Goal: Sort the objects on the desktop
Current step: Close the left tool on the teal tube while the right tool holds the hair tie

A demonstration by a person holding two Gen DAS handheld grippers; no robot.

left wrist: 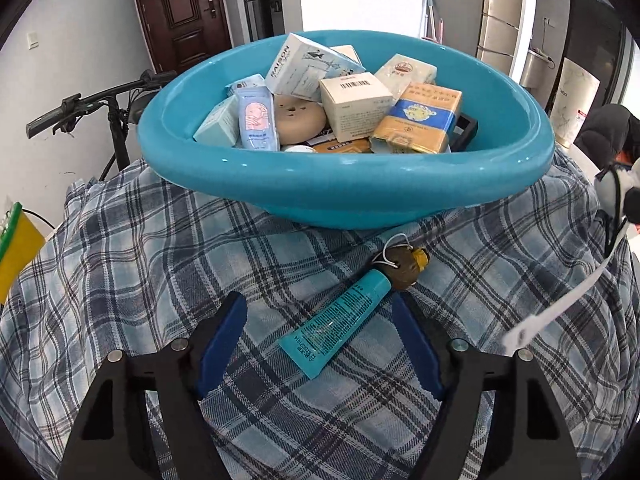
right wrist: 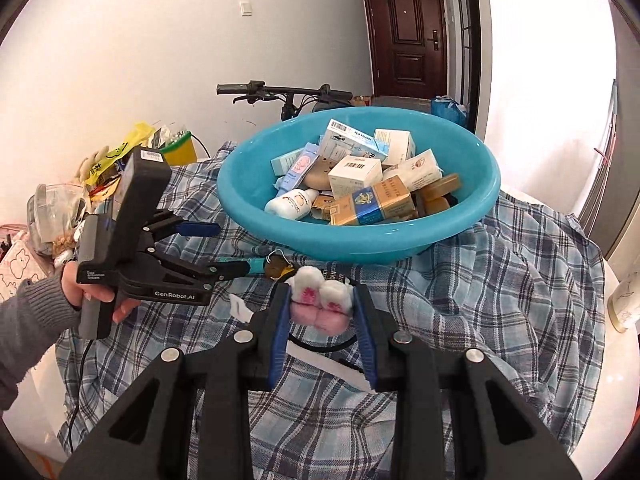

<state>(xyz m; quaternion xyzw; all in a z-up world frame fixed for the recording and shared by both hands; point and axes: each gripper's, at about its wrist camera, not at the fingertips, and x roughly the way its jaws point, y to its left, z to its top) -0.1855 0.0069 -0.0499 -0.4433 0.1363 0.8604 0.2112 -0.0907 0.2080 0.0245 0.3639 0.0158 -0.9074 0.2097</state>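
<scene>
The left hand-held gripper [left wrist: 318, 320] hovers low over the plaid cloth [left wrist: 140, 264] that covers the counter, its blue-padded jaws spread wide and gripping nothing. A teal tube [left wrist: 336, 320] lies flat on the cloth between them, slanted, with its crimped end towards the camera and its cap end pointing at the basin; it touches neither pad as far as the left wrist view shows. At the cap end sits a small brown charm [left wrist: 404, 266] with a yellow tip and a white string loop, touching the tube's neck.

The right hand-held gripper [right wrist: 322, 304] is closed on a fluffy pink-and-white plush toy [right wrist: 320, 304], squeezed between both blue pads, white tufts with pink spots uppermost. A white tag [left wrist: 560, 304] hangs from it.

Behind both, towards the far edge of the counter, stands a glossy round turquoise plastic basin [right wrist: 400, 240], piled with cardboard boxes [left wrist: 354, 106], a gold-and-blue carton [left wrist: 416, 120], a soft pale-blue tissue pack [left wrist: 256, 116], a tan rounded piece [left wrist: 298, 120] and a white bottle [right wrist: 292, 204]. The cloth is a wrinkled blue, white and dark check weave.
</scene>
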